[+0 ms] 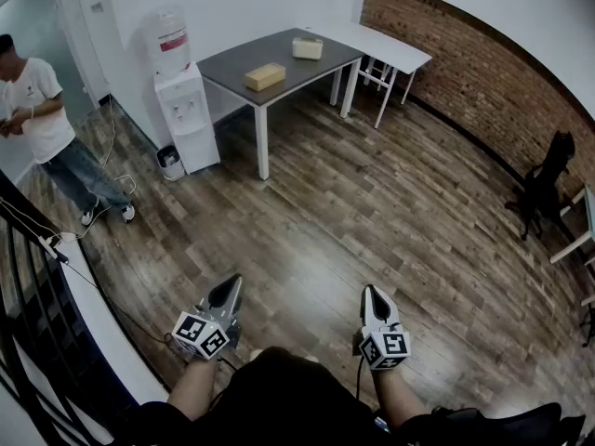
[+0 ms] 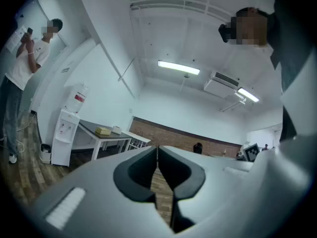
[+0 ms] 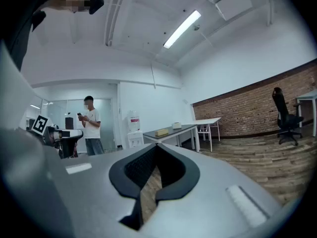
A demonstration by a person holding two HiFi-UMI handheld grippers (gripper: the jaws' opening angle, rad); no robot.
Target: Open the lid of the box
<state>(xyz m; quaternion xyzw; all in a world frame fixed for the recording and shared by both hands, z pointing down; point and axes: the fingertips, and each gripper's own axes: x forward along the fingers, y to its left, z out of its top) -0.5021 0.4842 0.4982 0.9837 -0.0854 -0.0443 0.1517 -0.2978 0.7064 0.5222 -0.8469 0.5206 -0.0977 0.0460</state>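
Two boxes sit on a dark grey table (image 1: 279, 59) across the room: a tan box (image 1: 265, 76) near its front and a paler box (image 1: 308, 48) behind it. Both show small in the left gripper view, tan box (image 2: 103, 131) and paler box (image 2: 116, 129), and in the right gripper view, tan box (image 3: 161, 132) and paler box (image 3: 177, 126). My left gripper (image 1: 231, 283) and right gripper (image 1: 372, 292) hover over the wooden floor close to my body, far from the table. Both are shut and hold nothing, seen also on the left gripper (image 2: 157, 148) and right gripper (image 3: 157, 146).
A water dispenser (image 1: 182, 96) stands left of the dark table, with a small bin (image 1: 170, 162) beside it. A white table (image 1: 386, 46) adjoins at the back. A person (image 1: 37, 110) stands at the far left. A black chair (image 1: 544, 186) is by the brick wall; a railing (image 1: 37, 277) runs on my left.
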